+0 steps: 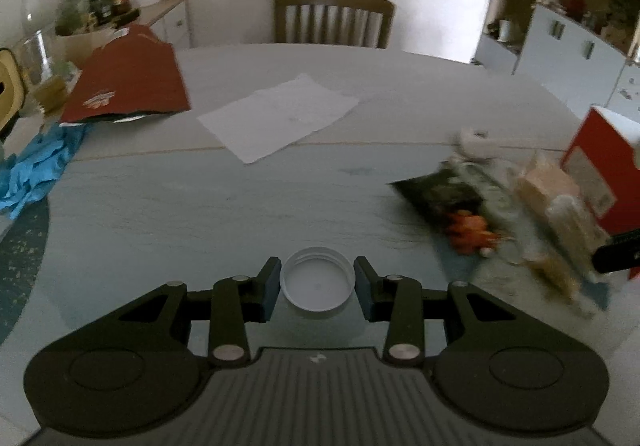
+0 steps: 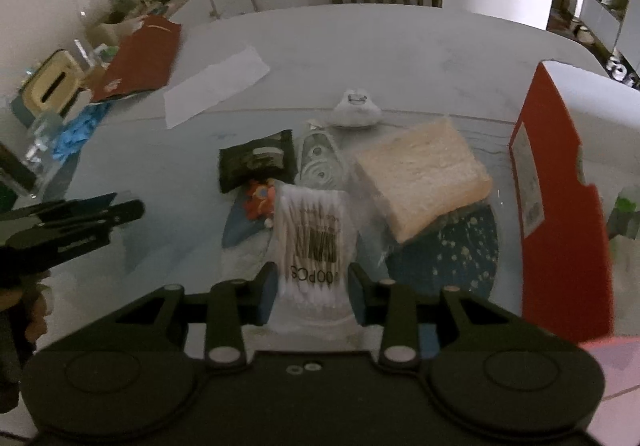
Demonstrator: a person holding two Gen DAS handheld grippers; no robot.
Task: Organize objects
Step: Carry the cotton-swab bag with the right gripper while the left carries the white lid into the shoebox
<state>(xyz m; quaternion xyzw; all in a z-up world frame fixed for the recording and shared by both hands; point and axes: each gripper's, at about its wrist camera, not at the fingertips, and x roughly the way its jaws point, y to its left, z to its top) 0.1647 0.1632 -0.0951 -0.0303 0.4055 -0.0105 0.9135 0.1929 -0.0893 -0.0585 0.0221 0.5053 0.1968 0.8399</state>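
Pinching a white plastic lid (image 1: 317, 284) between both pads of the left tool (image 1: 316, 284), hollow side up, threads showing inside the rim, raised above the counter (image 1: 200, 206). Over on the right wrist view: right tool (image 2: 312, 292) clamped on a clear pack of cotton swabs (image 2: 314, 238), print upside down, pads pressing its lower sides. Just beyond the pack, packed close together: a dark green packet (image 2: 256, 162), a small orange figure (image 2: 260, 202) just in front of it, a clear tape dispenser (image 2: 320, 162) and a wrapped block of pale bread-like slices (image 2: 424, 182). Behind those, a crumpled white lump (image 2: 356, 108) with something small on top, too blurred to name. Standing upright at the right edge, a red and white box (image 2: 560, 182). Lying flat mid-counter, well apart from the cluster, a white sheet of paper (image 1: 280, 116). Far left: a red folder (image 1: 128, 86) propped at a tilt, a bunch of blue gloves (image 1: 36, 170) in front of it. Left tool also visible from the right wrist view, entering dark from the left edge (image 2: 120, 212). Wooden chair (image 1: 334, 16) pushed in at the far side of the counter.
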